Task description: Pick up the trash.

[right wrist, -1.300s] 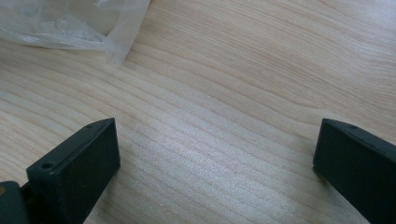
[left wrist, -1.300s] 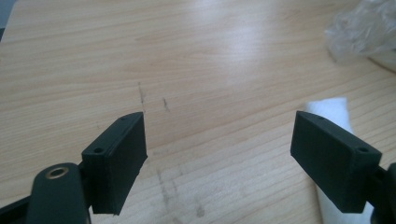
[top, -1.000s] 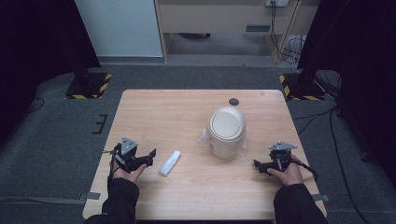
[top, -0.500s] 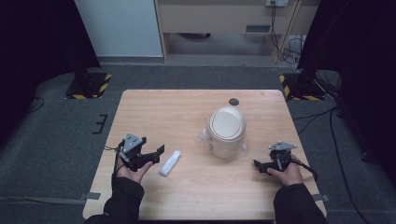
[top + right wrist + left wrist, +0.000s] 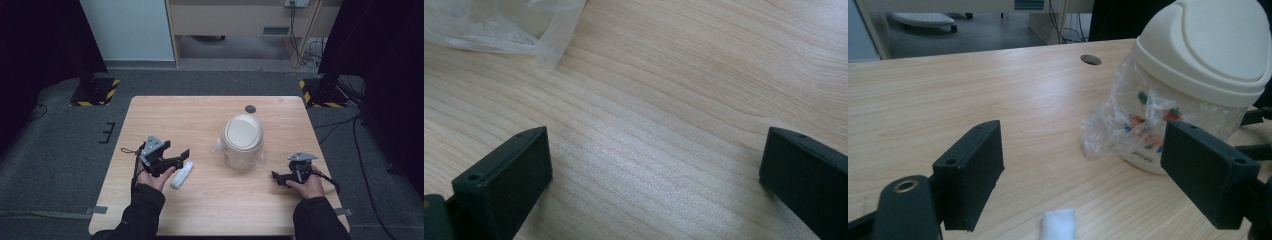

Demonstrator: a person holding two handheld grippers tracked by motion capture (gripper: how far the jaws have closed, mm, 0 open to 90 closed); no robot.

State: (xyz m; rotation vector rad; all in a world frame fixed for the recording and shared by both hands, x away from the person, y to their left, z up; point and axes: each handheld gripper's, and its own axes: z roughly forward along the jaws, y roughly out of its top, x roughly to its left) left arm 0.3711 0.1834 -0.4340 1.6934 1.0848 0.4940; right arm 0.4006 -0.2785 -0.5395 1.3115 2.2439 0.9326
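A cream bin with a domed swing lid (image 5: 242, 140) (image 5: 1198, 65) stands mid-table, its clear plastic liner (image 5: 1128, 125) bulging out at the rim. A small white rolled tissue (image 5: 181, 174) (image 5: 1058, 226) lies on the wood left of it. My left gripper (image 5: 181, 158) (image 5: 1088, 180) hovers open just above and behind the tissue, jaws wide, nothing between them. My right gripper (image 5: 279, 178) (image 5: 654, 180) rests low on the table at the right, open, with bare wood between its jaws and a corner of the liner (image 5: 524, 25) ahead.
The wooden table (image 5: 200, 120) has a round cable hole (image 5: 250, 108) near its far edge. Beyond the table lie grey carpet, stand bases with yellow-black tape (image 5: 95, 92), and cables (image 5: 312, 50) at the far right.
My left gripper has moved right and forward toward the white tissue, ending just over it. The right gripper has stayed put.
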